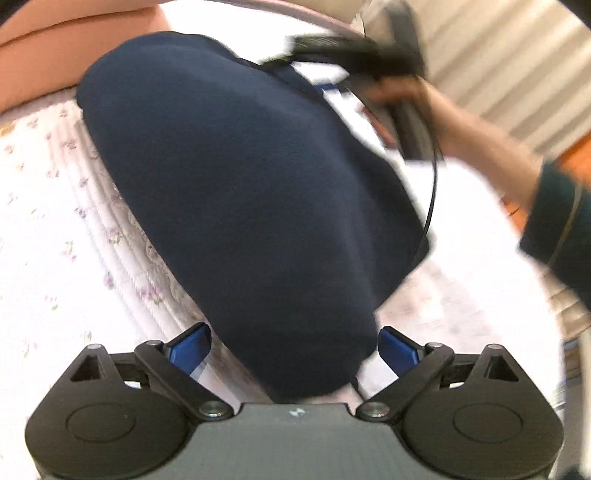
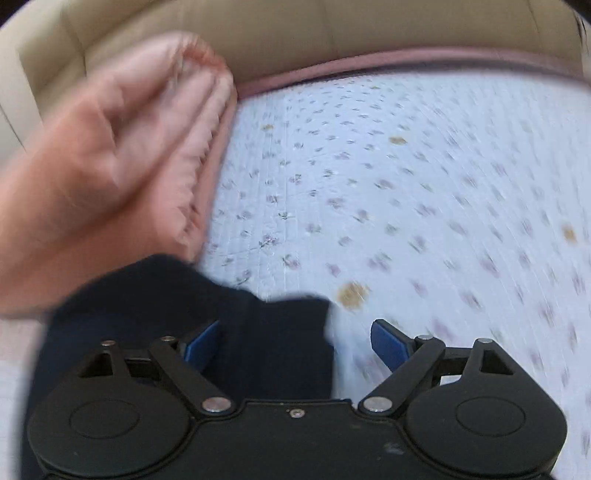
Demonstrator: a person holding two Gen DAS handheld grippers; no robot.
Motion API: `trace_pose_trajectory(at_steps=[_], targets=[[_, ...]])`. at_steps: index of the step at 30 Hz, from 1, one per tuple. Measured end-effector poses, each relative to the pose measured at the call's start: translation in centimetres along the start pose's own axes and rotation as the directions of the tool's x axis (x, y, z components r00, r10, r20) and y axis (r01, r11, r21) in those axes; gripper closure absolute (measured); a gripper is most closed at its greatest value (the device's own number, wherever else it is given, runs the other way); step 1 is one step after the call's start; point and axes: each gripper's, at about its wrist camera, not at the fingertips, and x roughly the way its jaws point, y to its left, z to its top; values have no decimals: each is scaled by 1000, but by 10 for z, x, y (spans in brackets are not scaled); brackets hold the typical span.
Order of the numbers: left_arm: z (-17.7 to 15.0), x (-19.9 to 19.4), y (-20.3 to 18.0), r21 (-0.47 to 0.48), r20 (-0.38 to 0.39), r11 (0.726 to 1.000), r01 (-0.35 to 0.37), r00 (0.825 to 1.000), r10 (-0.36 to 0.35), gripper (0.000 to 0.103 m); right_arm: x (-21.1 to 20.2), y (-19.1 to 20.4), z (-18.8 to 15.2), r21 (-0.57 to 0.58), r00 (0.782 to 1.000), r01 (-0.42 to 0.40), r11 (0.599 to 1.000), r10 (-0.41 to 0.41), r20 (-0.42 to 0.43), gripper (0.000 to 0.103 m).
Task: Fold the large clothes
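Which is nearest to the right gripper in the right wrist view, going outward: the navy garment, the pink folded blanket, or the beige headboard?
From the right gripper, whose jaws stand open:
1. Navy garment, lying between the jaws, toward the left.
2. Pink folded blanket, farther out on the left, on the floral quilt.
3. Beige headboard, farthest, across the top beyond the quilt's edge.

Both views are brightly, evenly lit; the floral bedspread [image 1: 55, 229] is blown out to near white at left. Heavy motion blur is seen on the right gripper [image 1: 295, 46] at upper right and the pink blanket [image 2: 122, 147] at upper left. Fisheye bending and dark corners are visible.
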Motion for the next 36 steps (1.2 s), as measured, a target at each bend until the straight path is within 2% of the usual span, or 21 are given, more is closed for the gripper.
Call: trace_pose_trajectory(at_steps=[2,6,8,9,11,13,14,16,18,20,21,23,24,25,27,28,29,32,34,36], targets=[[8,-21,2,-25,49,1000,15,999,-14,0,-30,-20,-7,72,989,-143,987,145,-20,1],[48,-42,26,-104,138,995,9,990,6,0,-56,-17,-17,18,966,-240,971,240,-93,1],[61,-38,46,-214,131,977,9,991,20,0,-63,-10,-27,16,942,-302,953,301,-148,1],[67,-32,59,-278,117,960,36,993,-3,0,-66,-9,-30,18,932,-322,947,320,-172,1],[71,-14,74,-356,104,931,79,994,-45,0,-61,-8,-36,-1,924,-329,944,322,-205,1],[79,1,81,-383,84,922,53,996,-23,0,-57,-10,-43,-3,922,-326,945,317,-221,1],[86,8,90,-388,77,920,60,997,-33,0,-48,-13,-45,19,912,-332,943,326,-247,1],[88,19,102,-423,80,898,119,992,-93,0,-41,-17,-55,70,891,-328,942,333,-308,0],[90,28,109,-449,85,883,137,990,-111,0,-36,-16,-58,87,892,-346,934,357,-279,0],[91,33,114,-458,99,874,164,986,-133,0,-31,-11,-56,58,867,-411,910,410,-284,0],[89,36,117,-476,116,860,182,983,-143,0,-28,-8,-55,62,857,-428,901,427,-289,0],[87,39,127,-519,154,828,213,976,-154,0,-23,-5,-55,74,845,-453,889,454,-283,0],[86,43,129,-526,163,821,220,974,-157,0,-21,-2,-56,65,843,-458,887,456,-284,0],[87,41,131,-522,170,823,224,973,-157,0,-20,1,-56,46,839,-469,882,462,-288,0],[88,41,124,-475,170,859,194,977,-127,4,-17,1,-54,64,828,-482,874,478,-295,0],[89,40,118,-439,168,885,159,981,-93,14,-17,0,-55,104,832,-469,877,479,-281,9],[88,37,113,-413,169,901,129,984,-64,21,-20,1,-57,127,846,-447,886,464,-262,26],[85,28,111,-425,194,893,147,979,-68,27,-31,8,-68,158,867,-426,891,452,-211,46],[85,16,103,-435,208,885,165,975,-79,27,-46,14,-69,168,877,-423,890,449,-169,50],[86,0,91,-419,226,888,189,969,-99,27,-62,24,-68,152,871,-451,879,471,-138,50]])
